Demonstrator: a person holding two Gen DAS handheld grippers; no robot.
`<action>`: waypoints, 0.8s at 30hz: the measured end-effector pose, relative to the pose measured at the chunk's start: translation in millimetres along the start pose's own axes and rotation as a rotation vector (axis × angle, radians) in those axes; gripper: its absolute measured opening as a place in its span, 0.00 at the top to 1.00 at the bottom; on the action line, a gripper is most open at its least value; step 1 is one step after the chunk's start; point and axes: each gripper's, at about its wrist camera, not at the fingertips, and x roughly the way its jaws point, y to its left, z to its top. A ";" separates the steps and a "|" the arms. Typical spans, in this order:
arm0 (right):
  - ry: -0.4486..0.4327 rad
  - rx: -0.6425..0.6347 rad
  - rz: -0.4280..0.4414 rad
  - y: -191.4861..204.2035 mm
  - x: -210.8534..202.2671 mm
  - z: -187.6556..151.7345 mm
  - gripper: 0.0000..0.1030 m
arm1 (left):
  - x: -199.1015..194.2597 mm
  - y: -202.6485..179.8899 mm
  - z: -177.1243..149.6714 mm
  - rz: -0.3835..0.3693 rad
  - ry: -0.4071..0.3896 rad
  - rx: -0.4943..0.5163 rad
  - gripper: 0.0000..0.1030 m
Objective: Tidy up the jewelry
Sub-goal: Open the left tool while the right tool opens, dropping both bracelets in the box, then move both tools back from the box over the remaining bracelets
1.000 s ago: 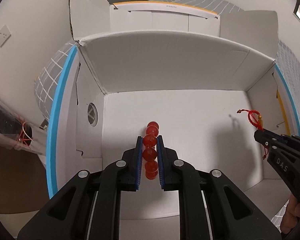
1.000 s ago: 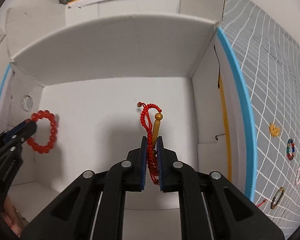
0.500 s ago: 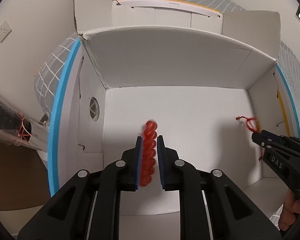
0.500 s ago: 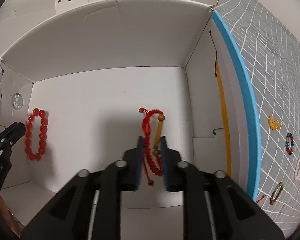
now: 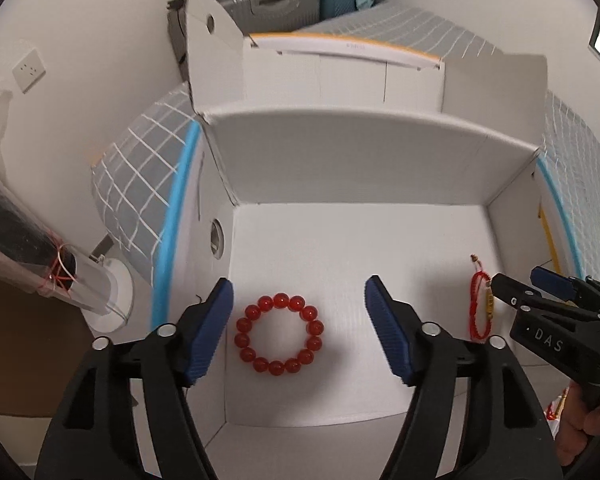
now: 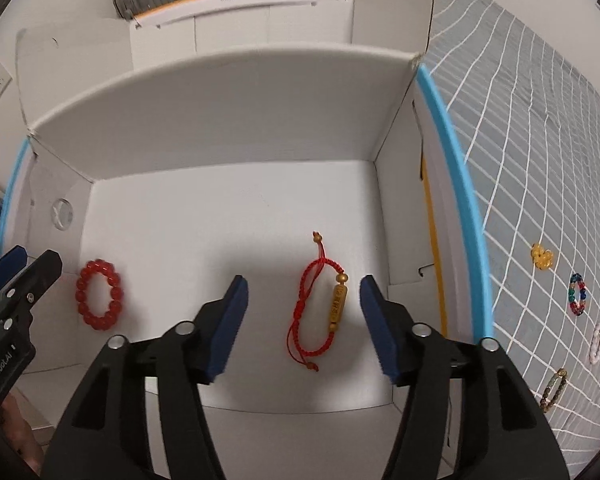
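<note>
The jewelry here is a set of bracelets, and two of them already lie inside the white box (image 6: 228, 120): the red bead bracelet (image 5: 279, 334) flat on the box floor toward its left side, and the red cord bracelet (image 6: 320, 304) flat on the floor toward its right side, well apart from each other. The left gripper (image 5: 299, 328) hangs above the bead bracelet with its jaws spread wide; they have just been opening, and the beads lie on the floor between and below the pads, touched by neither. The right gripper (image 6: 303, 322) stands likewise spread over the cord bracelet, its jaws also just opened, with nothing pinched. So this pair looks delivered. What is left, judging by the right wrist view, is the group on the grey checked cloth (image 6: 540, 160) outside the box's right wall: a yellow piece (image 6: 541, 256), a multicoloured bead ring (image 6: 577, 294), a pale pink ring (image 6: 597, 343) and a dark bead ring (image 6: 554, 389). The bead bracelet lies as an open round ring with no clear long axis. The cord bracelet is stretched into a narrow loop, its long axis running from the near edge toward the far wall, its gold tube bead (image 6: 337, 303) along the right strand and a knotted tail pointing away.
</note>
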 end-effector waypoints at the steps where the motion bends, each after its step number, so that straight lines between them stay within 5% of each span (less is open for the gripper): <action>1: -0.011 0.005 0.011 0.1 -5.5 -0.2 0.33 | -5.5 0.2 0.4 -0.007 -0.014 -0.004 0.25; 5: -0.076 -0.004 0.025 -1.4 -29.4 4.1 0.15 | -27.6 -0.4 -0.3 -0.023 -0.074 -0.006 0.20; 9: -0.124 -0.002 0.028 -6.8 -49.7 6.7 0.07 | -55.5 -5.5 -2.8 -0.028 -0.157 0.003 0.07; 24: -0.361 0.110 -0.064 -83.6 -148.2 -41.3 0.07 | -132.4 -50.4 -25.4 -0.139 -0.334 0.044 0.05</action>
